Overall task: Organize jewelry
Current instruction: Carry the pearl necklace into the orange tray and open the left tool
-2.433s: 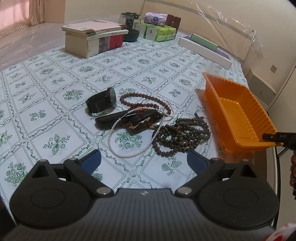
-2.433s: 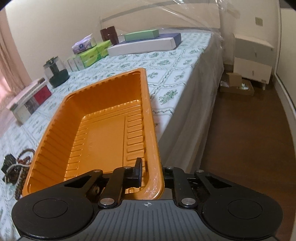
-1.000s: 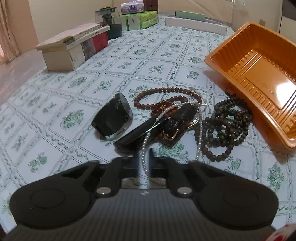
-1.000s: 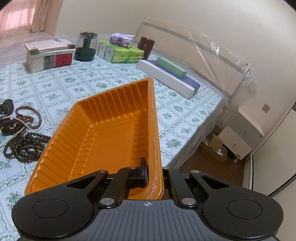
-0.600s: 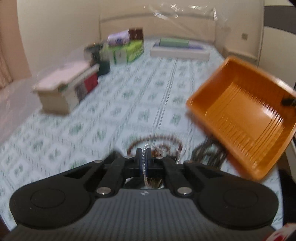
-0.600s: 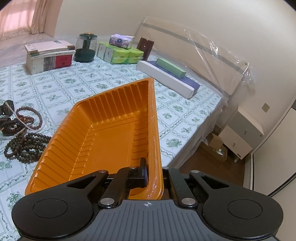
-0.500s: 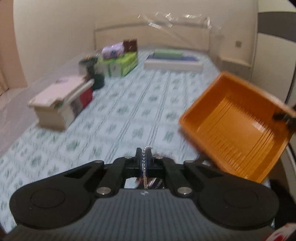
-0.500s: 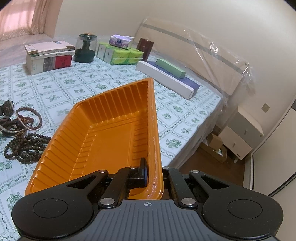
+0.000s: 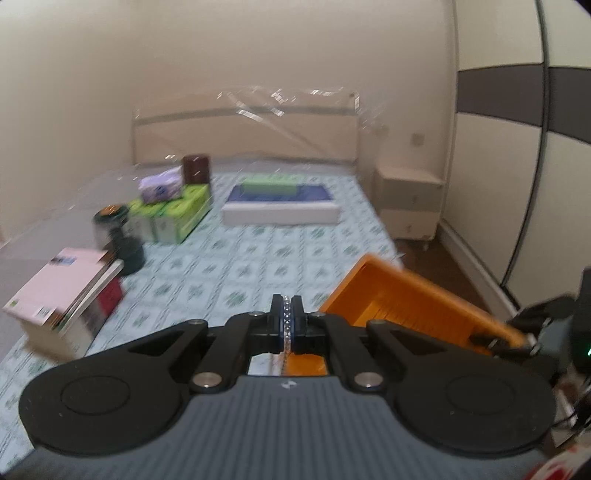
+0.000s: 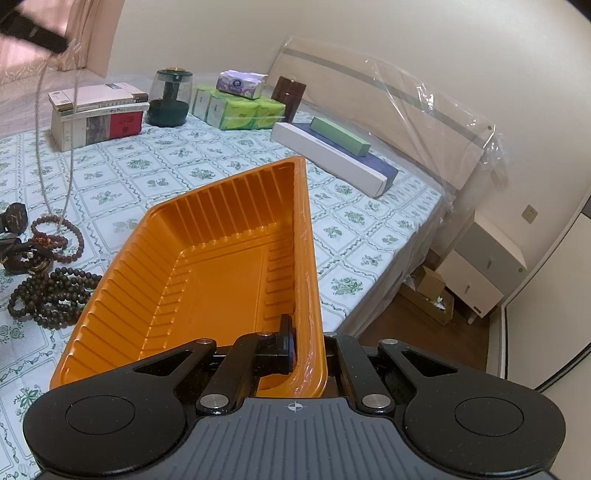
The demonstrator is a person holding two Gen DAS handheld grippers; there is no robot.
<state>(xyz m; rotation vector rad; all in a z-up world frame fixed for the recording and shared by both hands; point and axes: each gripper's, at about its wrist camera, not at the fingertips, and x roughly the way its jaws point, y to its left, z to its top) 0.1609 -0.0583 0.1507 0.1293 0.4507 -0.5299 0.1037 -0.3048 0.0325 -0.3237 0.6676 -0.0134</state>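
My left gripper is shut on a white pearl necklace, raised high over the bed. In the right wrist view its two strands hang from the blurred left gripper at the top left, down to the pile. There lie a reddish bead bracelet, dark wooden beads and black watches. My right gripper is shut on the near rim of an orange tray, holding it tilted beside the pile. Nothing lies in the tray.
On the patterned bedsheet farther back stand stacked books, a dark glass jar, green tissue packs and a long white box. The bed edge, a wooden floor and a nightstand lie to the right.
My left gripper has risen and tipped up, lifting the pearl necklace off the pile until it hangs in long strands. The right gripper and the tray have stayed still.
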